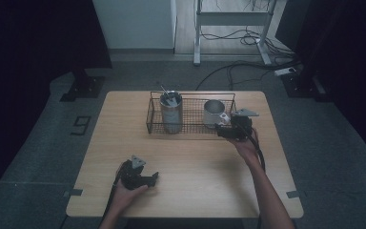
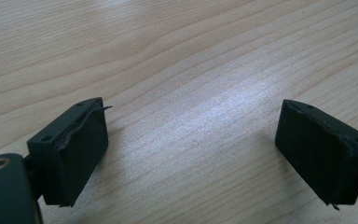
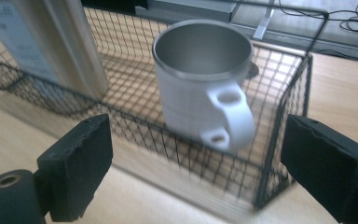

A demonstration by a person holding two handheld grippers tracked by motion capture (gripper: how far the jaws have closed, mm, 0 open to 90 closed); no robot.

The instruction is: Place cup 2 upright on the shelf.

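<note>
**A:** What could go wrong here?

**B:** The right gripper (image 1: 229, 125) sits just outside the near wall of the black wire-mesh basket (image 3: 279, 140), at its right end. The white mug with the steel-lined inside (image 3: 200, 79) stands upright in that right end, its handle turned toward the near side. Pushing straight forward would, I judge, drive the pads into the mesh and shove the whole basket away. Coming over the rim carelessly could clip the wire or tip the mug.

**A:** And the tall metal cylinder holding utensils (image 1: 171, 112)?

**B:** It stands in the basket's left part, well apart from the mug, so it's less at risk.

**A:** How are the hands posed?

**B:** The right forearm reaches far across the light wooden table (image 1: 195, 157), claw spread wide, empty, aimed at the mug. The left gripper (image 1: 147, 180) rests low at the near left, also wide open, holding nothing.
</note>
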